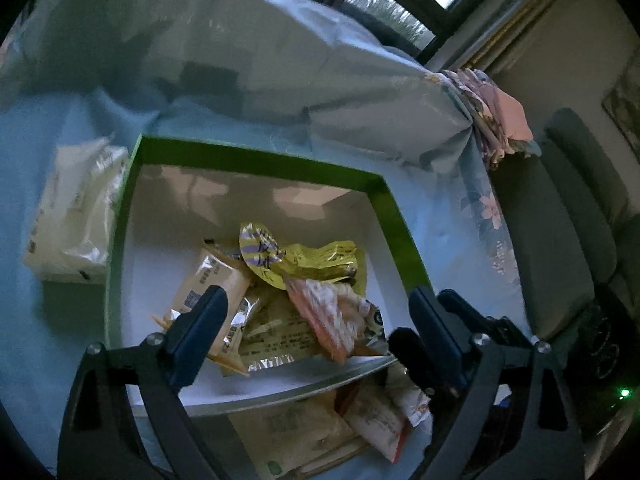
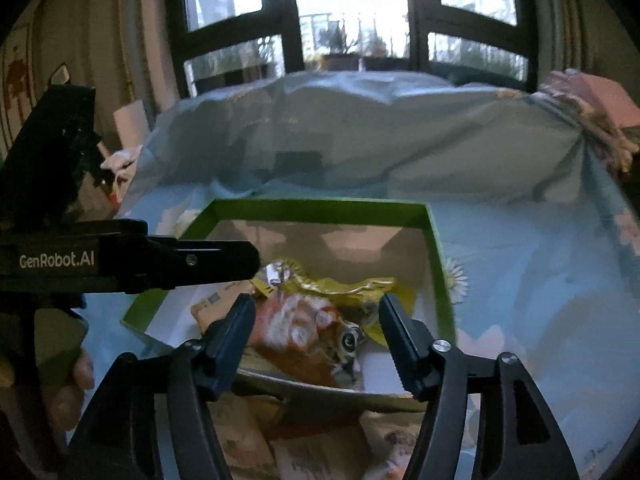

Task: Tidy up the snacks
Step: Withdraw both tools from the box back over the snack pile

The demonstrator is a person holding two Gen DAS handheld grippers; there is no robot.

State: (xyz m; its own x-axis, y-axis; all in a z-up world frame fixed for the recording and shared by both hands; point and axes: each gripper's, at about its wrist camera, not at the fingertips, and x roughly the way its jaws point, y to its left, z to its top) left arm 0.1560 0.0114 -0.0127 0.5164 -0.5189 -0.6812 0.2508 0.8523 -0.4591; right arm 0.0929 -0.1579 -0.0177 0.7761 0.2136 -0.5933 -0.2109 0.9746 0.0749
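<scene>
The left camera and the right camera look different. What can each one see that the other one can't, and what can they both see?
Only the left wrist view shows the white tissue pack beside the box and the grey sofa. Only the right wrist view shows the left gripper from the side and the big window. Both show the green box with snack packets inside, like the yellow packet and the orange packet, plus more packets outside its near edge.

Home bedroom; quilt-covered bed [image 1: 240, 60], window [image 2: 344, 8]

Both the left gripper [image 1: 316, 322] and the right gripper [image 2: 316, 330] point downward with jaws spread apart, gripping nothing.
</scene>
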